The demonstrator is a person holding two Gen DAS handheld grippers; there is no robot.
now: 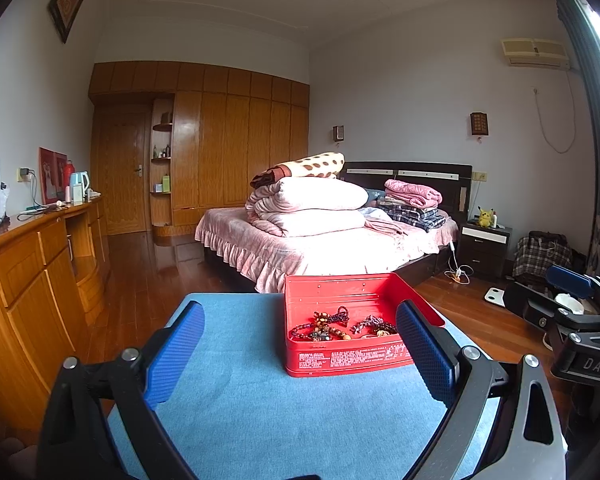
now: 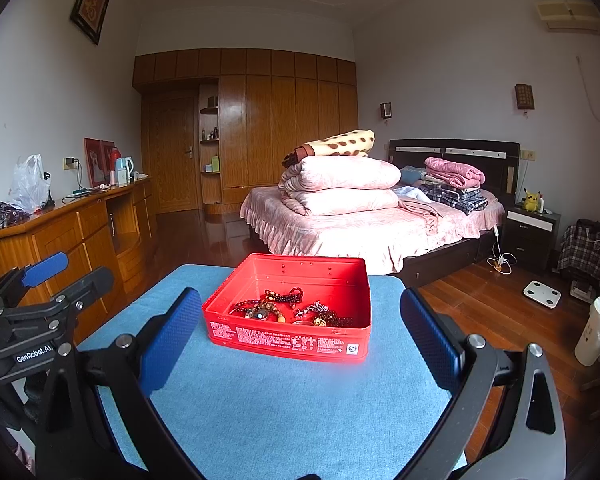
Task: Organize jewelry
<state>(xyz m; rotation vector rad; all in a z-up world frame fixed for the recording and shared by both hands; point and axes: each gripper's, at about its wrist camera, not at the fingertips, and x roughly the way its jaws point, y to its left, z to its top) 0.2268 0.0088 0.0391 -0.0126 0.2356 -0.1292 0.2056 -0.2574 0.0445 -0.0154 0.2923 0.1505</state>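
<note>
A red tin box [image 1: 342,362] [image 2: 288,340] stands open on the blue mat [image 1: 260,408] [image 2: 280,408]. Several beaded bracelets and necklaces [image 1: 340,326] [image 2: 292,310] lie tangled inside it. My left gripper [image 1: 300,322] is open and empty, held back from the box, which sits ahead toward its right finger. My right gripper [image 2: 300,310] is open and empty, with the box ahead between its fingers. Each gripper shows at the edge of the other's view: the right one in the left wrist view [image 1: 572,292], the left one in the right wrist view [image 2: 40,276].
The mat covers a small table with edges on all sides. Beyond it are a bed [image 1: 324,240] with stacked quilts, a wooden cabinet [image 1: 32,268] at left, a nightstand [image 1: 484,248], a white scale [image 2: 542,289] and a white bin [image 2: 596,332] on the wooden floor.
</note>
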